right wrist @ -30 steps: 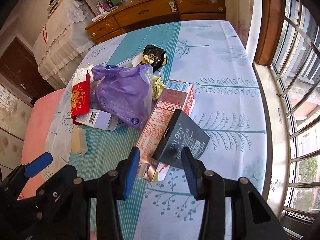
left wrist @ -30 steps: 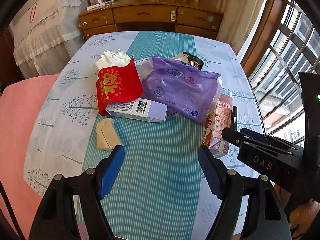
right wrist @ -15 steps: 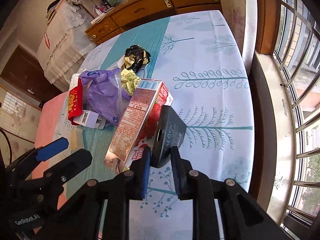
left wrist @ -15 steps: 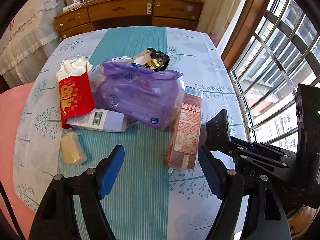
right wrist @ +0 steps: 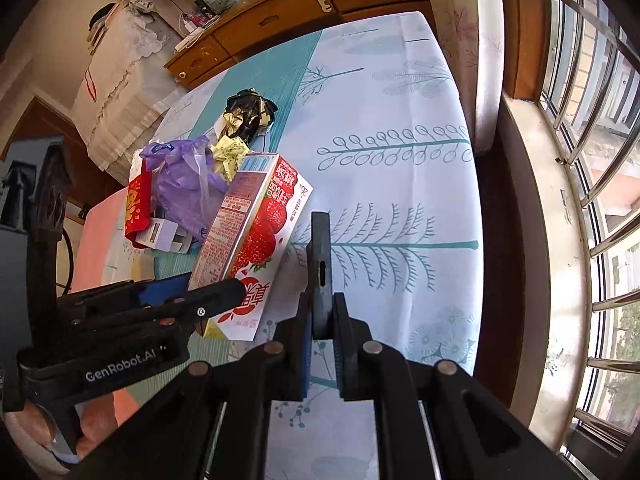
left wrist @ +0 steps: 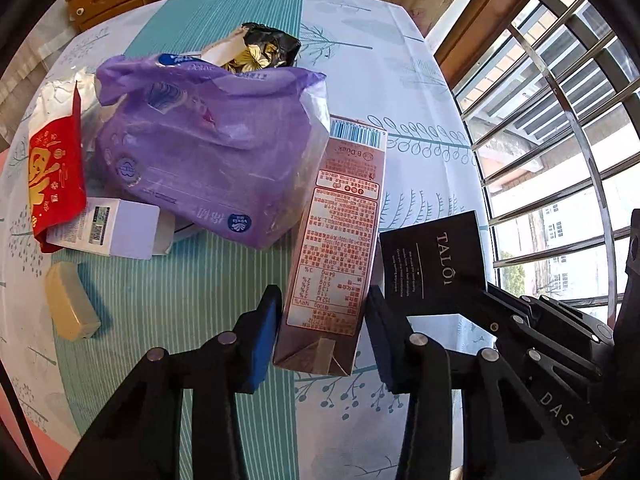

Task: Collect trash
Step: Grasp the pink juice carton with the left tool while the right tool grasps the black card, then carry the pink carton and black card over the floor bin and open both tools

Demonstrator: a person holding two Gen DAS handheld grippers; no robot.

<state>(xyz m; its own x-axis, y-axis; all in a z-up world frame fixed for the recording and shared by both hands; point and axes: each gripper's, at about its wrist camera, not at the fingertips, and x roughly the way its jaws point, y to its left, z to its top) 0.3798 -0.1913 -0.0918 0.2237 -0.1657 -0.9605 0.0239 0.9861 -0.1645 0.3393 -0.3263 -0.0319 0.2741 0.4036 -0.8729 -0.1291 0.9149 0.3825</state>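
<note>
A strawberry milk carton [left wrist: 340, 232] leans against the purple plastic bag [left wrist: 208, 152] on the table. My left gripper [left wrist: 322, 336] has its jaws closing on the carton's lower end, and both blue pads touch its sides. A thin black box [left wrist: 432, 260] marked TALON is lifted on edge to the carton's right. My right gripper [right wrist: 322, 320] is closing tight on that black box [right wrist: 321, 256], which stands up between its pads. In the right wrist view the carton [right wrist: 256, 236] shows its strawberry face with the left gripper's fingers [right wrist: 192, 292] around it.
On the tablecloth [left wrist: 380, 60] lie a red packet [left wrist: 54, 176], a white box [left wrist: 108, 228], a beige block [left wrist: 70, 300] and a crumpled black-gold wrapper [left wrist: 260, 48]. A barred window [left wrist: 560, 140] runs along the right. A wooden dresser [right wrist: 320, 12] stands beyond the table.
My left gripper moved right and down onto the carton and its jaws narrowed around it. My right gripper closed on the black box and turned it up on edge.
</note>
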